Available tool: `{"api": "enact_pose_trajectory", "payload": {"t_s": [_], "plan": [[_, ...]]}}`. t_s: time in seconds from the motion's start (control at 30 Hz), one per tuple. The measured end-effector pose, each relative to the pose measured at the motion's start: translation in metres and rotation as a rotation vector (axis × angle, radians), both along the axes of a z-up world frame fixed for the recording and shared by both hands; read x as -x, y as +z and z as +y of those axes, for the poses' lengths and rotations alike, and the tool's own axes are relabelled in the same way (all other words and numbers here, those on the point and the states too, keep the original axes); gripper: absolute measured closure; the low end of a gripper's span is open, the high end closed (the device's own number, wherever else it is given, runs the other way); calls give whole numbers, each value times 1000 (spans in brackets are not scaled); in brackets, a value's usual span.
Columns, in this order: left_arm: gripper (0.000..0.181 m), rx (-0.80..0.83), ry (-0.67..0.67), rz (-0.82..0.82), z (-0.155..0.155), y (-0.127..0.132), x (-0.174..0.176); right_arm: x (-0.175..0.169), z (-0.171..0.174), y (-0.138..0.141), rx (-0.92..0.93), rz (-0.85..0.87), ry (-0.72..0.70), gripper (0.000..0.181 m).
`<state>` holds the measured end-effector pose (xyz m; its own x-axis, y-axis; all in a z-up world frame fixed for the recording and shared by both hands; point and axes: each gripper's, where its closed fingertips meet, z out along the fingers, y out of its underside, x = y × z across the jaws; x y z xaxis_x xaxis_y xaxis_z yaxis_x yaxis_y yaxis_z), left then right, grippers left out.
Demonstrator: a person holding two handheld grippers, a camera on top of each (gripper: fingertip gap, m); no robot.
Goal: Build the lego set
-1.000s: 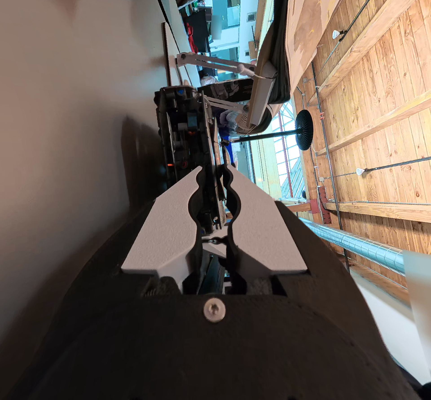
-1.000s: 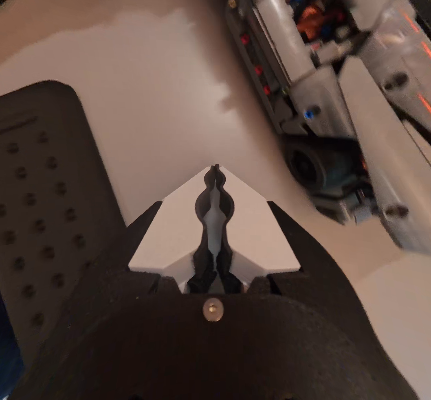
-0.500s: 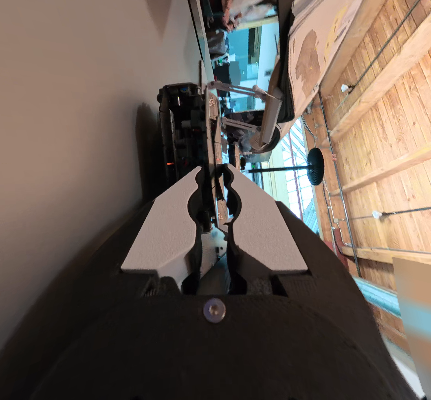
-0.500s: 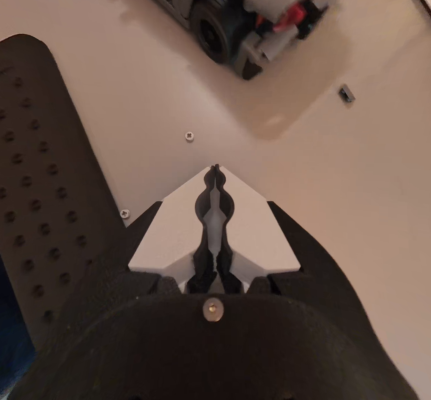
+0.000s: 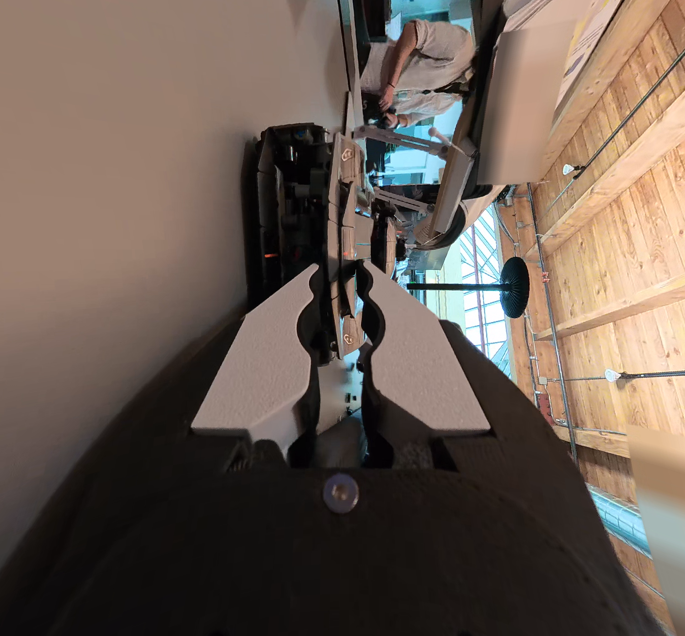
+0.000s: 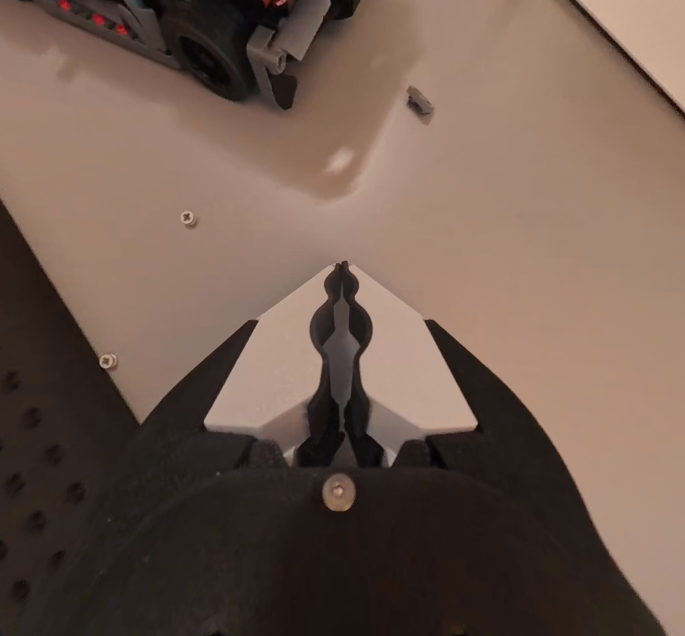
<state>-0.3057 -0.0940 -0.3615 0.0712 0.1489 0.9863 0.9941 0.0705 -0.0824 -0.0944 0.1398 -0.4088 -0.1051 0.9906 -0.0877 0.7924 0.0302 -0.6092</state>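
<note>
My left gripper had its fingers clamped on a grey body panel of the lego car, which stood on the pale tabletop straight ahead of me. My right gripper hung over bare tabletop with its fingers pressed tip to tip, holding nothing. In the right wrist view the car's end, with one black wheel, sat well apart from those tips, nearer the tabletop's far edge. A small loose grey piece lay just beside the car. Two screw heads showed in the tabletop. A person stood beyond the far edge.
</note>
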Motion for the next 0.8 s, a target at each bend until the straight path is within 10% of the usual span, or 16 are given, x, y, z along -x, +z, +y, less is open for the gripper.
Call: {"api": "enact_pose_trajectory", "payload": {"t_s": [0.43,0.8], "plan": [[167,21,-79,29,23,-1,-15,4,19,7,-4,54,-15,165],[143,61,-135,130,12,9,-14,76,26,11,-63,109,109,149]]}}
